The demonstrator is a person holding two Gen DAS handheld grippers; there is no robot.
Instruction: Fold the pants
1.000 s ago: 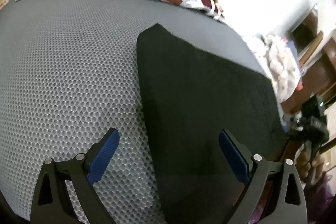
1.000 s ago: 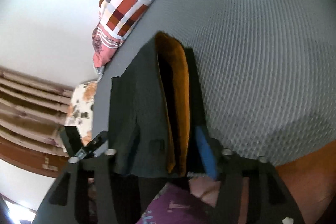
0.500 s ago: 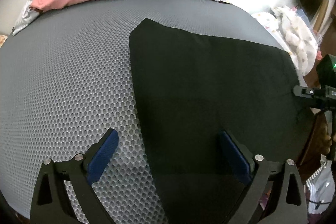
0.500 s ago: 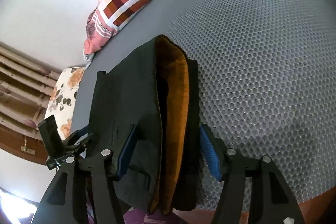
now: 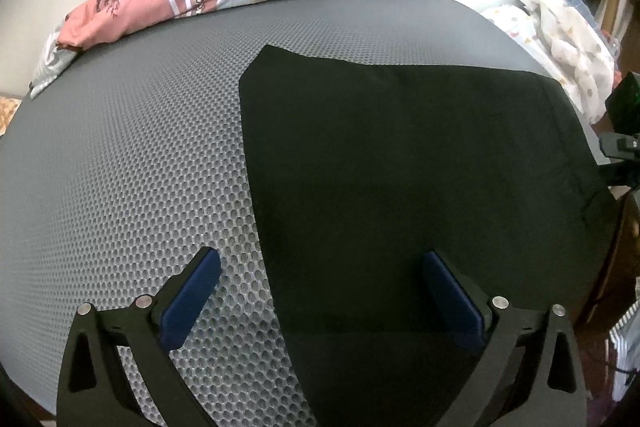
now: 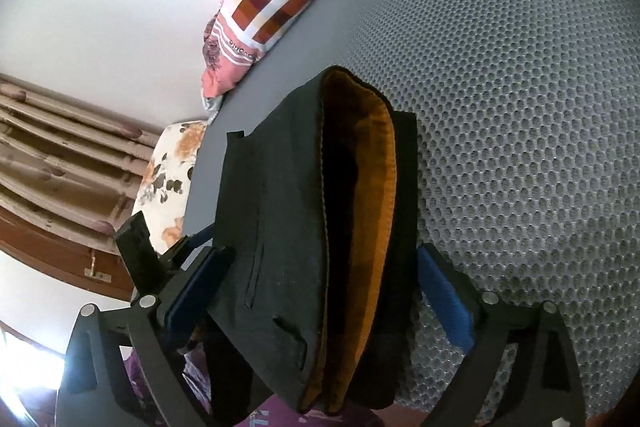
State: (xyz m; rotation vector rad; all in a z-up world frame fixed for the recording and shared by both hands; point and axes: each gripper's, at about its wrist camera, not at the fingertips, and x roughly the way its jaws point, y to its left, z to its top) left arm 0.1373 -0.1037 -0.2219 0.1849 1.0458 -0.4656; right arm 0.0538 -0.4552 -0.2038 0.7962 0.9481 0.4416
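Black pants point(image 5: 400, 187) lie flat on grey bed point(image 5: 120, 155), waistband with orange lining point(image 6: 376, 227) at near edge. Left gripper point(image 5: 320, 291) fingers apart, right gripper point(image 6: 320, 291) fingers apart, straddling waistband. Cloth likely soft, thick, limp; grip doubled waistband edge.

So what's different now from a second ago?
The right gripper opened, letting go of the pants' orange-lined waistband end, which now lies between its spread fingers. The left gripper stayed open above the pants. The pants stayed flat on the grey mattress.
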